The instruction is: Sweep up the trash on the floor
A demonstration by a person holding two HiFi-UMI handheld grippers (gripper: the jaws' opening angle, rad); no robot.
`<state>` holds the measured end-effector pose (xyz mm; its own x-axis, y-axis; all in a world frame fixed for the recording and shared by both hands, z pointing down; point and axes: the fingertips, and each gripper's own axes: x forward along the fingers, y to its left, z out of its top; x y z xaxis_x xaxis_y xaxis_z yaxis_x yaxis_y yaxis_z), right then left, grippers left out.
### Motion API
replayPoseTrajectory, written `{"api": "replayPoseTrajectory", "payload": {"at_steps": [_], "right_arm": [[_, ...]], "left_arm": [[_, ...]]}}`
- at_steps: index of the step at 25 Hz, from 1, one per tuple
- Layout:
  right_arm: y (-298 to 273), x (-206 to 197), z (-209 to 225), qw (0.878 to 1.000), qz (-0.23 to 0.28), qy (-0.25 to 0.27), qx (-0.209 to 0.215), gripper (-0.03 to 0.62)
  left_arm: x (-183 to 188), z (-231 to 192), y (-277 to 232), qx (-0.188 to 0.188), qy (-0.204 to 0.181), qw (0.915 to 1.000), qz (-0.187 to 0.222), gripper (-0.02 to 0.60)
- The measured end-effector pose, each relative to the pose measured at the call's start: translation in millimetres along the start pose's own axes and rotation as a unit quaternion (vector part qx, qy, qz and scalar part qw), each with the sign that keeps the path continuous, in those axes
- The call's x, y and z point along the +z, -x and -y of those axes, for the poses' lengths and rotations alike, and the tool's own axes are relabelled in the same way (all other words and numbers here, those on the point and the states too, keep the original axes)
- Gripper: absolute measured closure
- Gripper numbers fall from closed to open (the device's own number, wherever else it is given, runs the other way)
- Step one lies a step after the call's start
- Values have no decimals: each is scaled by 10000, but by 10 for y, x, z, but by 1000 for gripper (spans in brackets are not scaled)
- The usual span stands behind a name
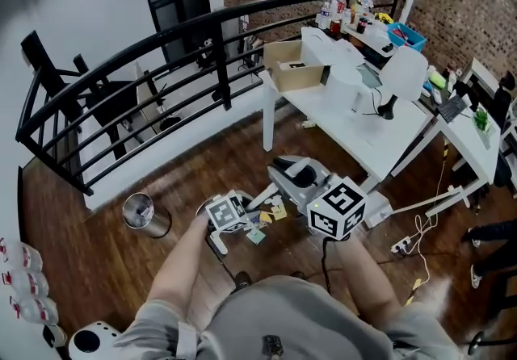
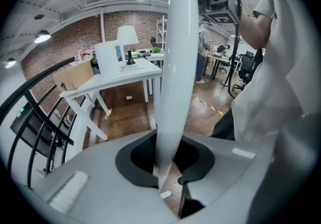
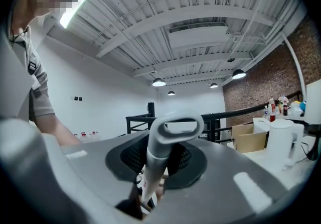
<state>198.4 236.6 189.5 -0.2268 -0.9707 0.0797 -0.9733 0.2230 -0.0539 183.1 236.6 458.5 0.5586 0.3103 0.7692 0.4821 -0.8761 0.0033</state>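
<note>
While the person stands on the wooden floor (image 1: 105, 261), the left tool (image 2: 168, 162) is clamped on a white pole (image 2: 175, 67) that runs up between its jaws. The right tool (image 3: 163, 160) grips a grey handle (image 3: 173, 127) with a loop at its end. The trash (image 1: 271, 215), small paper scraps, lies on the floor between the two tools, near the white surface (image 1: 355, 124). A metal bin (image 1: 144, 215) sits well to the left.
</note>
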Motion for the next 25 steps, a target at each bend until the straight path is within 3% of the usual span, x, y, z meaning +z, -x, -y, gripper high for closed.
{"api": "replayPoseTrajectory", "payload": {"at_steps": [11, 25], "right_arm": [[123, -31, 98, 9995, 29, -118, -293, 531], [59, -34, 177, 9994, 21, -136, -305, 531]], "left_arm": [[71, 29, -75, -128, -139, 9998, -10, 528], [61, -63, -103, -121, -129, 9998, -33, 528]]}}
